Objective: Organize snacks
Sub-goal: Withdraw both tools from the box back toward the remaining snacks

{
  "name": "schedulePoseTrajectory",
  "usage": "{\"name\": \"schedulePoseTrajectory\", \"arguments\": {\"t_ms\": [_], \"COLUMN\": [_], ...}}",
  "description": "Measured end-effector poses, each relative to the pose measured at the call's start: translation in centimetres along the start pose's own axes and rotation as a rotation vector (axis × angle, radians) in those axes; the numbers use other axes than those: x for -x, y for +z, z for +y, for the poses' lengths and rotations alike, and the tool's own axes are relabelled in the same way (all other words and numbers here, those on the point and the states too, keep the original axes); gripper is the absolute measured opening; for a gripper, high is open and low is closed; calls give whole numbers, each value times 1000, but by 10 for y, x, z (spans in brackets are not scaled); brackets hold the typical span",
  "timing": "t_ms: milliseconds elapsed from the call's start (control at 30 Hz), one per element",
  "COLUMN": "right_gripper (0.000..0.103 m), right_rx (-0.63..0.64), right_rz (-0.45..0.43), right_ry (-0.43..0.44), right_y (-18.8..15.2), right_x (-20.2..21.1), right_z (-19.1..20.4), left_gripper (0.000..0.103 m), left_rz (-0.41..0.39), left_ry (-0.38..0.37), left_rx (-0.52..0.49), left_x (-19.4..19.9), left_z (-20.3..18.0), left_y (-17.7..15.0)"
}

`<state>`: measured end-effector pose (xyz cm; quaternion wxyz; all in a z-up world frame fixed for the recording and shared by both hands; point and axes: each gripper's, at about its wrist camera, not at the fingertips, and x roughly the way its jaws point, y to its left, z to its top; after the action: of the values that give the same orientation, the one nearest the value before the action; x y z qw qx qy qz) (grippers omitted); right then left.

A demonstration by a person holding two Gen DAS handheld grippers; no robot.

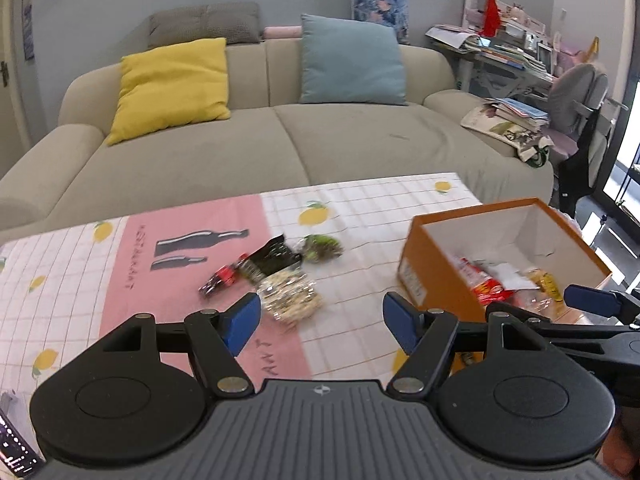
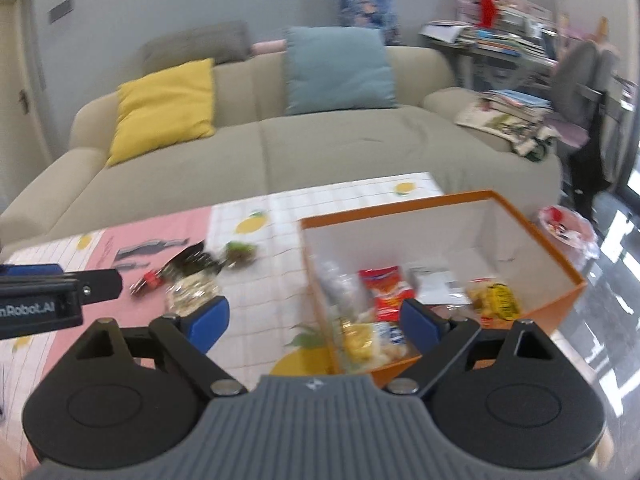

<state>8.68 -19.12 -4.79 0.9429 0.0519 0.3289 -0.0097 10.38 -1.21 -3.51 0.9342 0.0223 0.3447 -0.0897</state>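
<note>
Snacks [image 1: 280,276] left on the cloth: keep left gripper [image 1: 320,318] spread and empty, drop over the clear packet [image 1: 290,296], then box [image 1: 440,264] it.

A table covered by a lemon-print checked cloth [image 1: 360,216] with a pink panel. Mid-table lie a black packet [image 1: 272,258], a small red packet [image 1: 220,278], a clear bag of pale snacks [image 1: 290,298] and a green-brown packet [image 1: 320,246]. An orange box [image 1: 440,276] stands at the right edge.

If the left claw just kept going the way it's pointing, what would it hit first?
Probably the lemon-print tablecloth, bare between the open left gripper fingers; the clear snack bag lies just left of that line. Depth is unclear.
</note>
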Motion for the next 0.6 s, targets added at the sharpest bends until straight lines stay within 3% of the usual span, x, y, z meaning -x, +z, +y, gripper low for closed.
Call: {"name": "schedulePoseTrajectory", "arguments": {"t_ms": [600], "right_gripper": [90], "right_rx": [138], "right_rz": [137], "right_ry": [73], "right_y": [-9], "right_x": [-87], "right_z": [66], "left_gripper": [82], "left_rz": [56], "left_ry": [31], "left_rx": [30], "left_x": [-47], "left_z": [80], "left_y": [-23]}}
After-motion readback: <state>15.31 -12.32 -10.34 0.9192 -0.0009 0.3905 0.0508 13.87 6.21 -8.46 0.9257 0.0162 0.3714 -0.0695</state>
